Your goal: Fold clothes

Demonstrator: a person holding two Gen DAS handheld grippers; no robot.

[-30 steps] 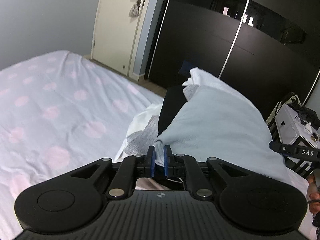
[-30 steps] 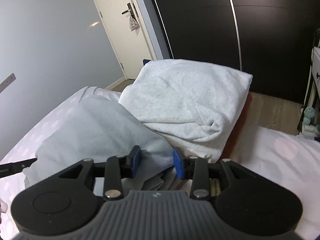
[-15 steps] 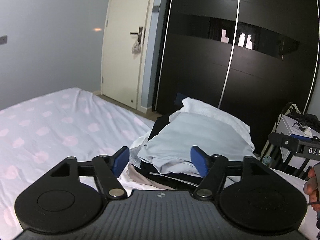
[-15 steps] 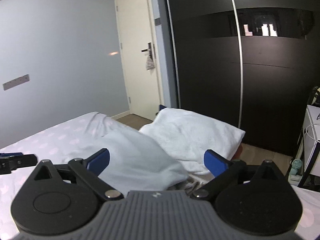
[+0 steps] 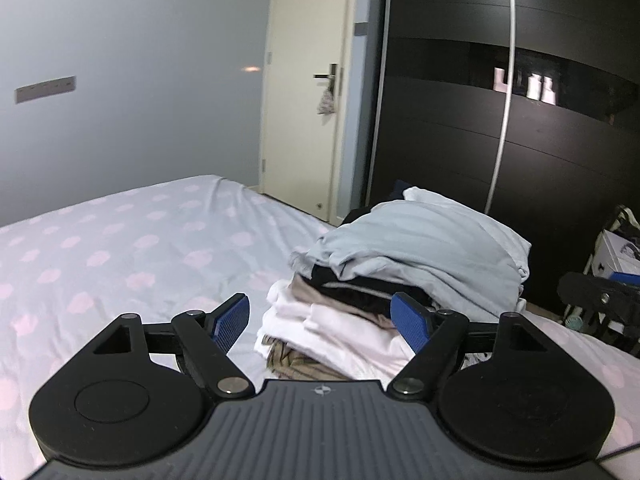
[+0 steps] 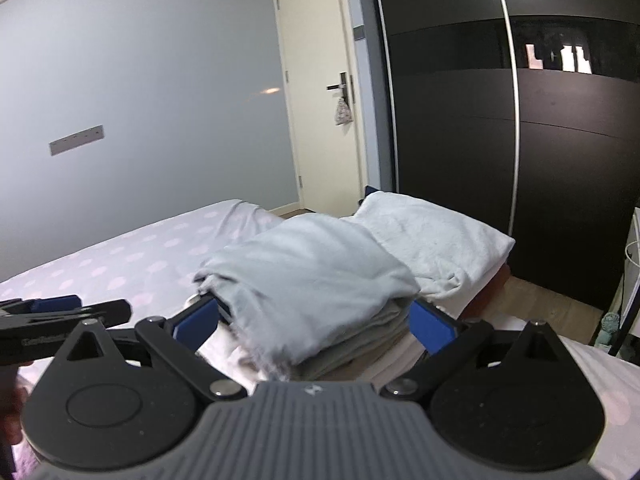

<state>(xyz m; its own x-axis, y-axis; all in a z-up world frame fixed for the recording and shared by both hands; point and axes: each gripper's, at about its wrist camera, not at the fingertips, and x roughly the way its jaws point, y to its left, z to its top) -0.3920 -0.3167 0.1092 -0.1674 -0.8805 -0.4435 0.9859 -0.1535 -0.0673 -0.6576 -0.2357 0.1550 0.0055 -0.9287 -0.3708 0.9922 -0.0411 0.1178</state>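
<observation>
- Ahead of the left wrist camera, a stack of folded clothes (image 5: 384,292) sits on the bed (image 5: 132,248) near its right-hand side, with wide bare sheet stretching away to the left.
- Its top layer, a pale blue garment (image 5: 424,240), runs lengthwise away from the camera toward the dark wardrobe (image 5: 520,140), one ragged edge facing forward.
- The left gripper (image 5: 322,322) has its jaws spread wide and holds nothing; the stack lies just beyond and between the blue pads (image 5: 232,318).
- A part of the right gripper shows at the right edge.
- From the right wrist view, the pale blue garment (image 6: 312,280) fills the middle, with a white pillow (image 6: 436,240) touching its far side.
- The right gripper (image 6: 316,322) is spread wide and grips nothing; the stack's near corner sits between its fingers, contact unclear.
- The left gripper's tip (image 6: 60,308) lies low at left, over open sheet (image 6: 120,256).
</observation>
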